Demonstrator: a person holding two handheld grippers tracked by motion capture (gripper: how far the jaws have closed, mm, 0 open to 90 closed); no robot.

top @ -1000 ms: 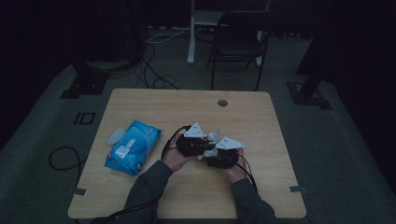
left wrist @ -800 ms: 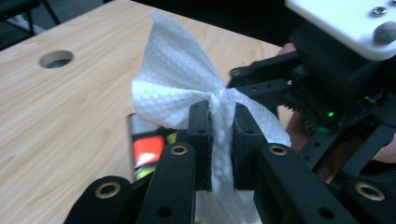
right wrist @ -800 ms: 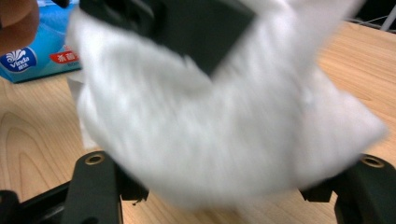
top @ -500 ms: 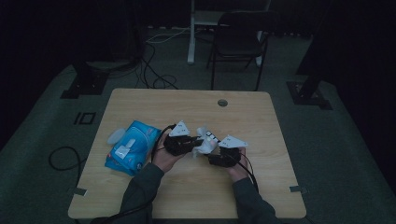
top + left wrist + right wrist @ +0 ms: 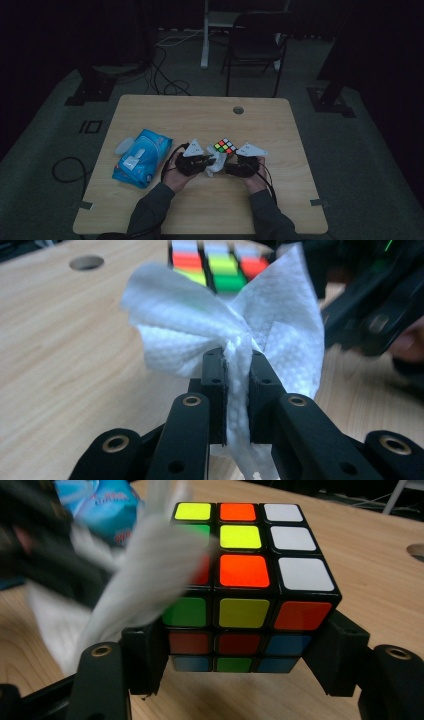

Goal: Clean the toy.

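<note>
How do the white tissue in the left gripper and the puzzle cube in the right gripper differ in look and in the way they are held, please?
The white tissue is soft, crumpled and plain; the puzzle cube is rigid, square-edged and many-coloured. The left gripper pinches the tissue into a thin bunch between nearly meeting jaws; the right gripper clamps the cube by its lower layer with jaws set wide. Both are gripped firmly, close together above the wooden table.

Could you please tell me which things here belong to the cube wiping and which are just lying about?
In use:
- puzzle cube, clamped in the right gripper
- white wipe, pinched in the left gripper, against the cube

Lying about:
- blue wipes pack on the table
- chair behind the table
</note>
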